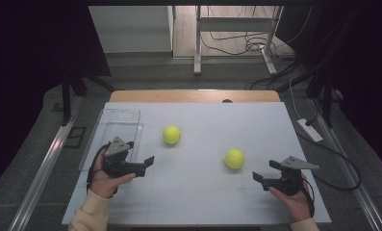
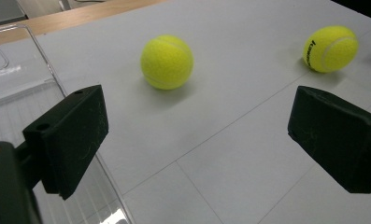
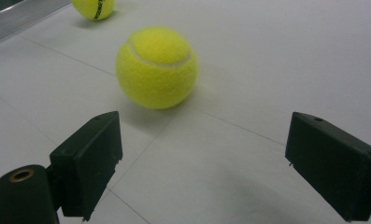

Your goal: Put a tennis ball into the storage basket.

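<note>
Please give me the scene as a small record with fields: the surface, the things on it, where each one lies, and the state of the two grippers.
surface: white table top
container: clear plastic box, at the left side, nothing seen inside
ball 1: yellow tennis ball, right of the box, lying free
ball 2: second tennis ball, nearer the right gripper, lying free
left gripper: open, holding nothing, beside the box, pointing toward the balls
right gripper: open, holding nothing, close to ball 2, not touching it
</note>
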`<action>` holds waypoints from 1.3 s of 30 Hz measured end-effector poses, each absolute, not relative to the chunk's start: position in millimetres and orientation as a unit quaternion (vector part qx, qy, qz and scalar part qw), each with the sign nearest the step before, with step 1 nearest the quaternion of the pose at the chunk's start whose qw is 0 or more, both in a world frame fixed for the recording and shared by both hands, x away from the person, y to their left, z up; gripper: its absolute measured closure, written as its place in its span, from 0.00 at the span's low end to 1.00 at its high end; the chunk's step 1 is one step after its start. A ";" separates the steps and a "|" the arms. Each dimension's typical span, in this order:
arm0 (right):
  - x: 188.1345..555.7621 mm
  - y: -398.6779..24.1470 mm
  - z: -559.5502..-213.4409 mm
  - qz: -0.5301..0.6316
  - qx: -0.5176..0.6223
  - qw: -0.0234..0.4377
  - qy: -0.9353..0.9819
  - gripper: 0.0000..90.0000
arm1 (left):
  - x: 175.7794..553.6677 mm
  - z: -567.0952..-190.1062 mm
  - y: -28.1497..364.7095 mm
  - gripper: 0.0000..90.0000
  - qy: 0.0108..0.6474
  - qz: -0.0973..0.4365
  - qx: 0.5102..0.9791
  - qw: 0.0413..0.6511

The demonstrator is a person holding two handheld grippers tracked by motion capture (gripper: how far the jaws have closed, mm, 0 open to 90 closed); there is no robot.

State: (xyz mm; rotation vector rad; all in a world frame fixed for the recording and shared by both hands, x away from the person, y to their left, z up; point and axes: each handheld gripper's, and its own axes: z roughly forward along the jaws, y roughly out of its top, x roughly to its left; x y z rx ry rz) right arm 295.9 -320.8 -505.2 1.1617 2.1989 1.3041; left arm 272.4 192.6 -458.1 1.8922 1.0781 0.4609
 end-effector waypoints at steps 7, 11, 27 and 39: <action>295.8 -320.4 -505.7 0.457 0.408 0.166 0.773 0.12 | 277.6 -456.3 187.0 0.07 0.428 0.184 0.769 0.438; 296.0 -320.5 -506.2 0.455 0.408 0.166 0.774 0.12 | 282.1 -454.5 181.5 0.07 0.423 0.183 0.771 0.438; 296.3 -320.4 -507.4 0.452 0.408 0.166 0.776 0.12 | 296.5 -454.8 164.7 0.07 0.415 0.171 0.783 0.430; 296.2 -320.3 -508.4 0.448 0.409 0.167 0.778 0.12 | 307.0 -451.4 153.3 0.07 0.404 0.170 0.792 0.424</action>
